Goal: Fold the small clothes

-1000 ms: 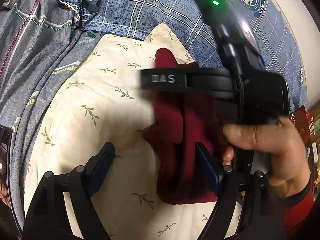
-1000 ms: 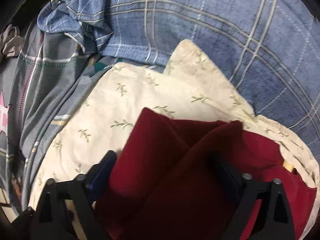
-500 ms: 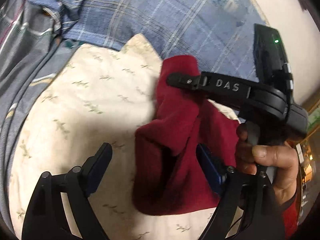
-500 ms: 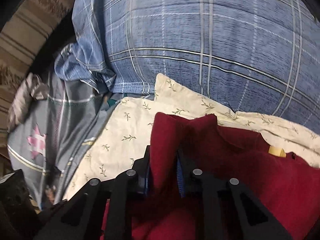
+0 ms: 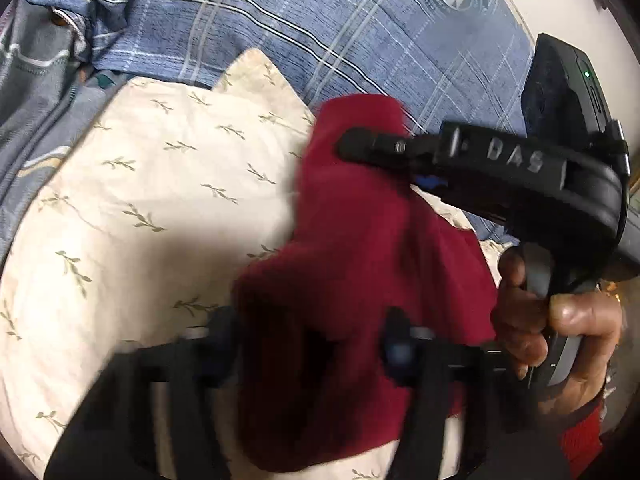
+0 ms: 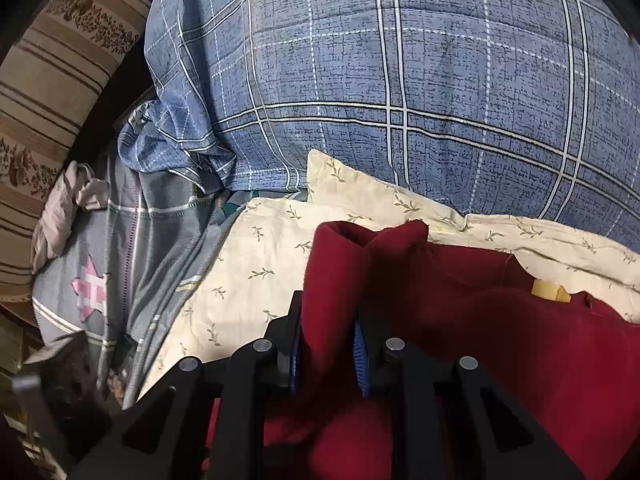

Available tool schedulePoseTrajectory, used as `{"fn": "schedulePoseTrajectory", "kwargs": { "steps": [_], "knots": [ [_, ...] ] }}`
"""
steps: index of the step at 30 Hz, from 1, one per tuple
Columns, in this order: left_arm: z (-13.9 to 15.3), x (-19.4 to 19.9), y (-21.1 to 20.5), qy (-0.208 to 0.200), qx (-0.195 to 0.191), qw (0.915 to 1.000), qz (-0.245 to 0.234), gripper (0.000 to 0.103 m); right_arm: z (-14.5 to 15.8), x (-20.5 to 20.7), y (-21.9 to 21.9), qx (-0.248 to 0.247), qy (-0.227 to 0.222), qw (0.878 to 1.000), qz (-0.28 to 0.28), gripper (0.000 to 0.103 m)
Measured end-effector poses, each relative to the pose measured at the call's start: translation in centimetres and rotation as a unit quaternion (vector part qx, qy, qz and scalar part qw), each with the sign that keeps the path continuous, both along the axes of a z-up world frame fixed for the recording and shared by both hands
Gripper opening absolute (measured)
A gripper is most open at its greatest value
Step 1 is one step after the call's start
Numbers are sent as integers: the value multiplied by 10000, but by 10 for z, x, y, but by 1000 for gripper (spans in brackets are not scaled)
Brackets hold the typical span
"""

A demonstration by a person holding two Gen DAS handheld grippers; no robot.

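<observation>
Left wrist view: the left tool (image 5: 308,344), blurred, has just been closing around the lower bunch of the maroon garment (image 5: 352,280); contact cannot be told. The cloth now hangs lifted off the leaf-print pillow (image 5: 140,200).
Right wrist view: the right tool (image 6: 326,346) clenches a raised fold of the garment, having closed and then eased slightly.
Meaning: probably both ends are being gathered for the fold.

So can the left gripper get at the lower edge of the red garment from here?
Probably yes: the left gripper already straddles the red garment, jaws just closing around it, while the right gripper pinches its upper fold clear.
</observation>
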State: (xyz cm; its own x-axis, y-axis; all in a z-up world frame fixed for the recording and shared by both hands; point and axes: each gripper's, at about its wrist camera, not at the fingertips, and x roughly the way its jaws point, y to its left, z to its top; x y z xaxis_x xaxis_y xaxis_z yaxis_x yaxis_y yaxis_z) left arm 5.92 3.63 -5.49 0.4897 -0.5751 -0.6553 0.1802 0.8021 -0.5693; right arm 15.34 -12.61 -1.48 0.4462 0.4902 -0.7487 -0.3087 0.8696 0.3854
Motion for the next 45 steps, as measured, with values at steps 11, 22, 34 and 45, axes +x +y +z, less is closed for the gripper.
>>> {"fn": "schedulePoseTrajectory", "kwargs": {
  "steps": [11, 22, 34, 45],
  "knots": [
    [9, -4, -3, -142, -9, 9999, 1, 29, -1, 16, 25, -207, 358, 9991, 58, 91],
    [8, -5, -2, -106, 171, 9998, 6, 29, -38, 30, 38, -777, 459, 9959, 104, 48],
    [3, 0, -5, -97, 398, 9991, 95, 50, -23, 21, 26, -538, 346, 9979, 122, 38],
    [-2, 7, -11, -60, 381, 9993, -1, 47, -12, 13, 16, -347, 261, 9990, 134, 30]
  ]
}}
